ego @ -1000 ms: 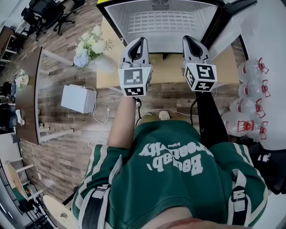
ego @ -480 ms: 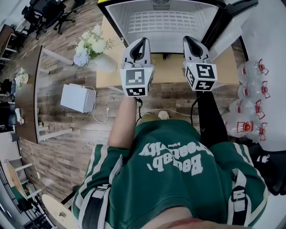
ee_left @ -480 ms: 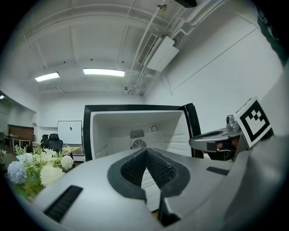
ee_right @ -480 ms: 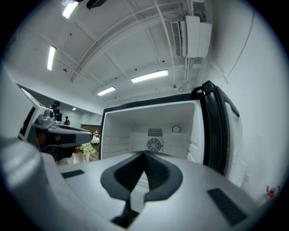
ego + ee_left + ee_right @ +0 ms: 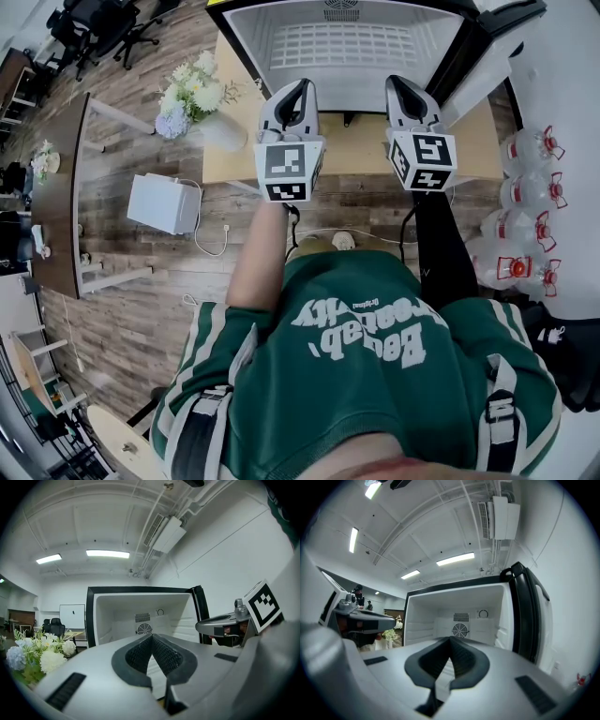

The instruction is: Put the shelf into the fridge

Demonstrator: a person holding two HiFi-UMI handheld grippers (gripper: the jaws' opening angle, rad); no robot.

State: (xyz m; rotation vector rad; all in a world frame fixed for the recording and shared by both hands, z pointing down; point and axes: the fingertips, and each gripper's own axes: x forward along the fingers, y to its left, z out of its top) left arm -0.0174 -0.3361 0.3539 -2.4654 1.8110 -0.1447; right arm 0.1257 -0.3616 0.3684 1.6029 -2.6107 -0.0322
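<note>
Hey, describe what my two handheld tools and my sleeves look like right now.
Both the left tool and right tool are grey tapered shells with black ribbed pads. Each carries a white cube printed with black square markers. You wear a green shirt with white lettering and white-striped sleeves.

I count two grey tools, the left gripper (image 5: 301, 87) and right gripper (image 5: 395, 83); one open white black-framed fridge (image 5: 246, 56); one white wire shelf (image 5: 342, 44); one white box (image 5: 164, 206); four clear red-capped water jugs (image 5: 527, 142); two pale flower bouquets (image 5: 192, 94).
</note>
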